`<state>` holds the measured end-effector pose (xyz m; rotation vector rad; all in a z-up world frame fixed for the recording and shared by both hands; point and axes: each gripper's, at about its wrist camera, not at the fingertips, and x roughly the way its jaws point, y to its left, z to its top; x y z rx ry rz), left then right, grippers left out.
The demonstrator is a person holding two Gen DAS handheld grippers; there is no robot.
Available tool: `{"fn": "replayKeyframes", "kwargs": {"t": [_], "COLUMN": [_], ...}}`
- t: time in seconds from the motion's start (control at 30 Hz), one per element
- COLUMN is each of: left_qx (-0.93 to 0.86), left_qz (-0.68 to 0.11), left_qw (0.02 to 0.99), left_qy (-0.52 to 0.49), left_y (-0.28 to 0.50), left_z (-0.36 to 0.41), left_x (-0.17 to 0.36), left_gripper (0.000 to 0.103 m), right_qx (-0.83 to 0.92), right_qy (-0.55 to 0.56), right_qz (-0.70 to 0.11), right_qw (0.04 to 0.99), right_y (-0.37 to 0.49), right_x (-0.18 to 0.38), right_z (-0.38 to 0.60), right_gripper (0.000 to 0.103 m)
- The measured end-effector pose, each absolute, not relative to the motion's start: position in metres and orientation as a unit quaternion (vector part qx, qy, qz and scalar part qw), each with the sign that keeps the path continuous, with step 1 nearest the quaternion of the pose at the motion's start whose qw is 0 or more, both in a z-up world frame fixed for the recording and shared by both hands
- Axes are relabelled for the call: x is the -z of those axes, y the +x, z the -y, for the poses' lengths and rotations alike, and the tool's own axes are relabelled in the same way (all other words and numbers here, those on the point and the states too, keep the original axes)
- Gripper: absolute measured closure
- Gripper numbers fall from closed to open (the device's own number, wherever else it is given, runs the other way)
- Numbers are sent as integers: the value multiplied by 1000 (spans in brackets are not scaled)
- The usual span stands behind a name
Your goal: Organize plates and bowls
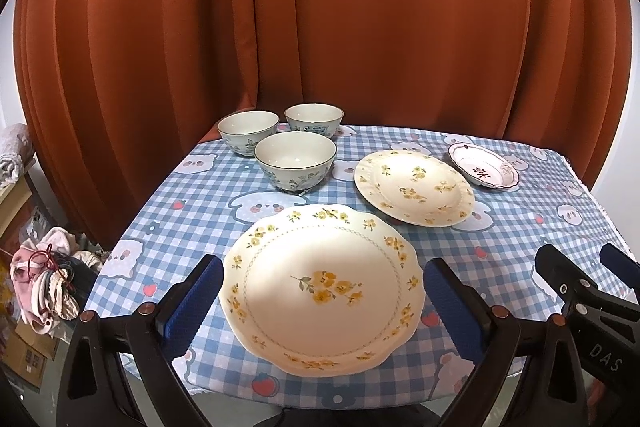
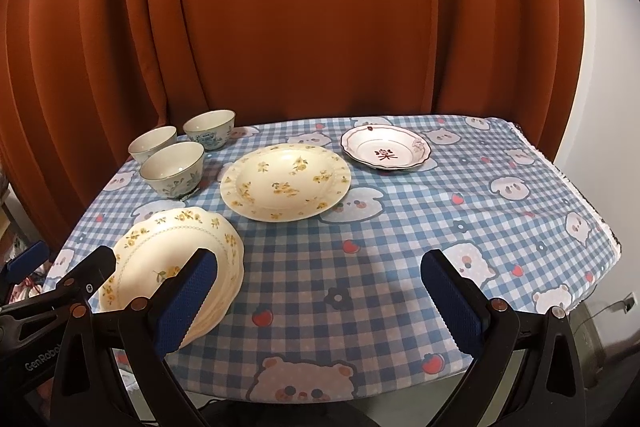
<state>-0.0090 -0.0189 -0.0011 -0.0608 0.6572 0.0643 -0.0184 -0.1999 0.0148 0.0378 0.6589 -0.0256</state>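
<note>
A tabletop (image 2: 360,227) covered in a blue checked cloth with cartoon bears stands before a rust-orange curtain (image 2: 300,27). At the far left, three small pale bowls (image 2: 172,167) with blue-green leaf patterns cluster together, standing upright. Nearer the front left lies a cream scalloped plate (image 1: 322,289) with yellow flowers, and the left hand-held gripper (image 1: 320,303) hovers over it, blue-padded jaws spread wide on either side without touching it. Toward the middle sits a second cream floral plate (image 2: 285,181), close beside the bowls. Farther right, at the back, rests a small white dish (image 2: 386,147) with a red motif. The right hand-held gripper (image 2: 320,301) hangs over bare cloth, jaws apart, holding nothing.
</note>
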Motion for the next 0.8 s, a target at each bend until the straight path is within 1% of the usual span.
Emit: {"fn": "replayKeyframes", "kwargs": {"t": [0.8], "left_qx": [-26], "left_qz": [-320], "left_qw": [947], "left_qy": [-27], "left_y": [-14], "left_z": [24], "left_x": [2], "left_gripper": [2], "right_qx": [21], "right_qy": [23], "right_qz": [-331], "right_qw": [943], "right_y": [-18], "right_x": [-10], "right_z": [204], "right_gripper": [0]}}
